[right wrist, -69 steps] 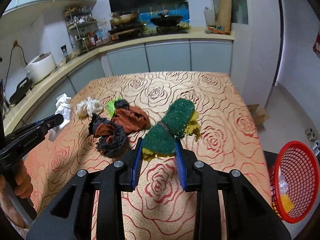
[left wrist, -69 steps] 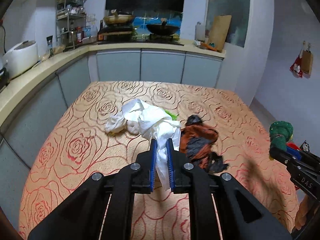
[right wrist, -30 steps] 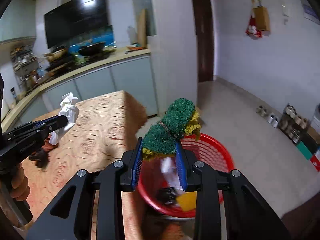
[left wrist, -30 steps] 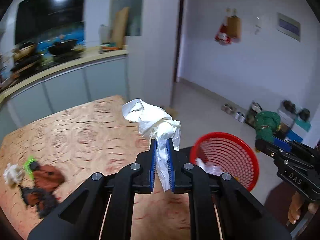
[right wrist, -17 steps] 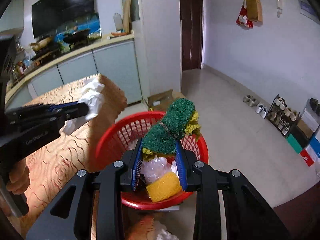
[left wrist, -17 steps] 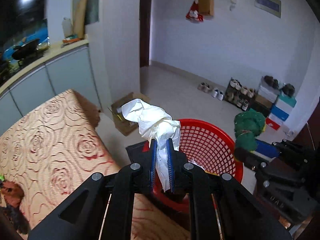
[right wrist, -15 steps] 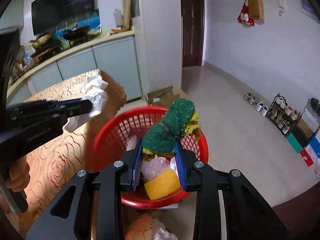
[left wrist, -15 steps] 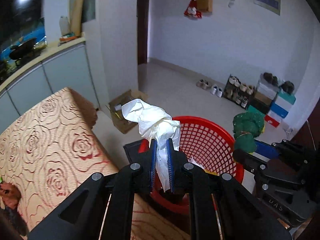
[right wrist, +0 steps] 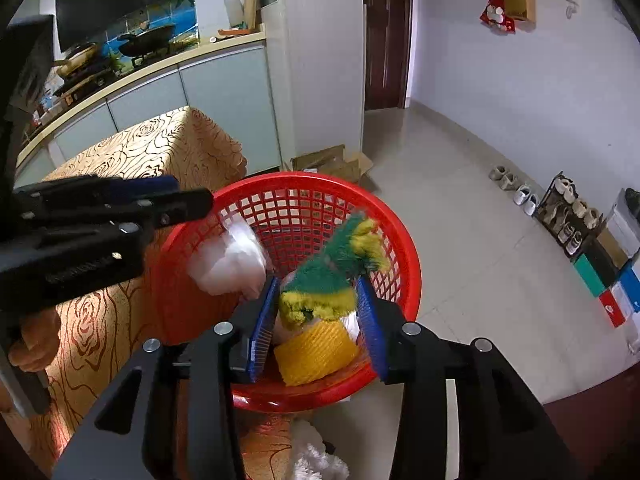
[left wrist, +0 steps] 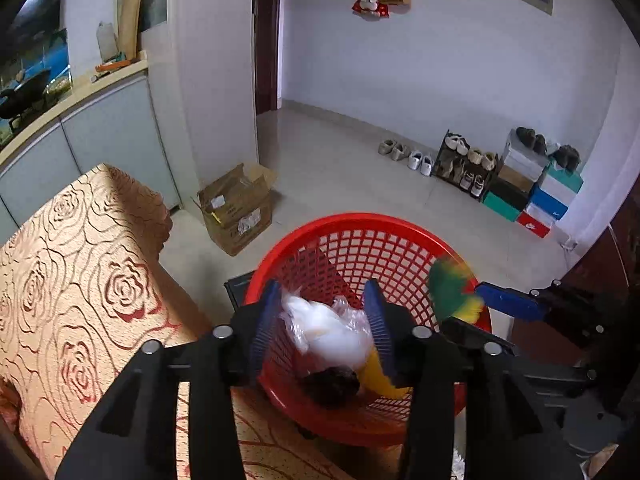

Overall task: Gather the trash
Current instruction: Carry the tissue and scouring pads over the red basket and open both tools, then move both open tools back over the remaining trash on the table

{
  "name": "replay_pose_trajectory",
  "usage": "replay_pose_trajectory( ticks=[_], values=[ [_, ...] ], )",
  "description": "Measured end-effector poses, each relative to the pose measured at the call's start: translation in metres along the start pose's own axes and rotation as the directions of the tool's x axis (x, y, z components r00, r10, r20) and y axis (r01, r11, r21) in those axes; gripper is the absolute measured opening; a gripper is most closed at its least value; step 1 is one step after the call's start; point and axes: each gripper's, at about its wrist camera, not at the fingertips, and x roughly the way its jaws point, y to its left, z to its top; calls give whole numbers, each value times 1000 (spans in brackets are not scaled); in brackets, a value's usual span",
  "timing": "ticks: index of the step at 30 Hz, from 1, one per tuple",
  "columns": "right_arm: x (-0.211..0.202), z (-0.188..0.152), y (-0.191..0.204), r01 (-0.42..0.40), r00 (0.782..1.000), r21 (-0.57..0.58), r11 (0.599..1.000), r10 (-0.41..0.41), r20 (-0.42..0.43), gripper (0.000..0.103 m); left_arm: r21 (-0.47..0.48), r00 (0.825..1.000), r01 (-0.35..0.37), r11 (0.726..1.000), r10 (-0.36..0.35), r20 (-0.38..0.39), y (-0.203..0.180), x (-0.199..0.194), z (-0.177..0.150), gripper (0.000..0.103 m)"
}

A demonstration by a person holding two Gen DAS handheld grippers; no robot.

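Jaws spread; tissue (left wrist: 328, 326) and sponge (right wrist: 332, 276) over red basket (left wrist: 360, 240).

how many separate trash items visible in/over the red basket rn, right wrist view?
3 clear: white wad dropping at the red basket left wall, green-yellow scrubber falling between the open right gripper fingers, yellow sponge at bottom. More likely hidden underneath.

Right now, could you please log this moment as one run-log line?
left gripper: open, white tissue dropping | right gripper: open, green-yellow scrubber dropping | target: red basket
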Motion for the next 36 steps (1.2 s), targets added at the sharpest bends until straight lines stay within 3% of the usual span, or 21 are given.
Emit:
replay_pose_trajectory(
  ticks=[4,7,19,30,36],
  values=[
    [-5,0,0,-3,1000,6,1000,3,9,42,-9,999,-26,1000,26,19,7,-10,2,50],
    [-12,0,-1,8,999,16,1000,-9,34,55,-38,998,-43,998,44,43,15,-24,2,56],
    [-49,10,5,-2,989,58,998,-6,145,55,-142,983,-121,982,139,118,53,-90,-10,65],
    [-69,14,64,-93,978,-2,996,92,186,56,-247,950,-224,943,267,160,93,-156,-49,68],
    [-72,19,112,-162,969,-76,984,173,175,56,-328,921,-298,896,361,149,133,-194,-85,70]
  ],
)
